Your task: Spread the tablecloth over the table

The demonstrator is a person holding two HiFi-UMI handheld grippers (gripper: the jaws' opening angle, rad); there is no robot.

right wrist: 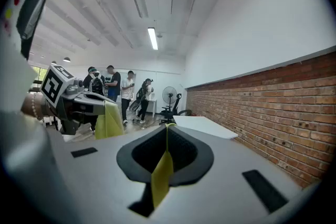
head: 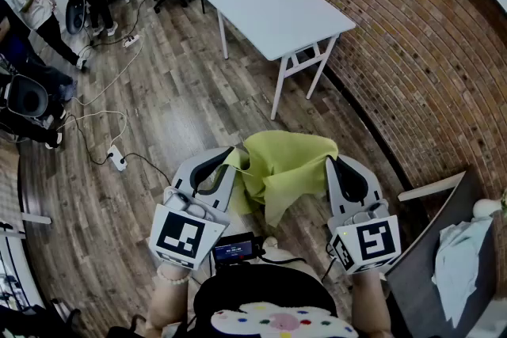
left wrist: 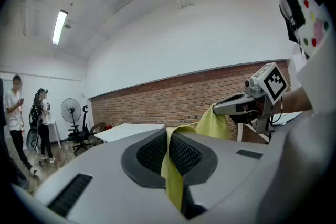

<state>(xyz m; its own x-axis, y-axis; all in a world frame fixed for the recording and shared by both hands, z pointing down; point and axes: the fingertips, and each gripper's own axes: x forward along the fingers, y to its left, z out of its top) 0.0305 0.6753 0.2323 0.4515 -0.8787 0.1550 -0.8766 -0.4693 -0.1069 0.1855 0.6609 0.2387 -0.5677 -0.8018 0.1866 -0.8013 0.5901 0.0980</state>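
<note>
Both pairs of jaws are clamped tight: the left gripper [head: 228, 160] and the right gripper [head: 332, 166] each pinch an edge of the yellow-green tablecloth [head: 281, 170]. It sags bunched between them, well short of the white table [head: 273, 8]. The two separate holds look meant to let it open wide there.

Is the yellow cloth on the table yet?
Not yet. Picked up: the left gripper and right gripper are each shut on the yellow tablecloth, which hangs bunched between them. Still left: carrying it to the bare white table ahead and spreading it flat.
</note>
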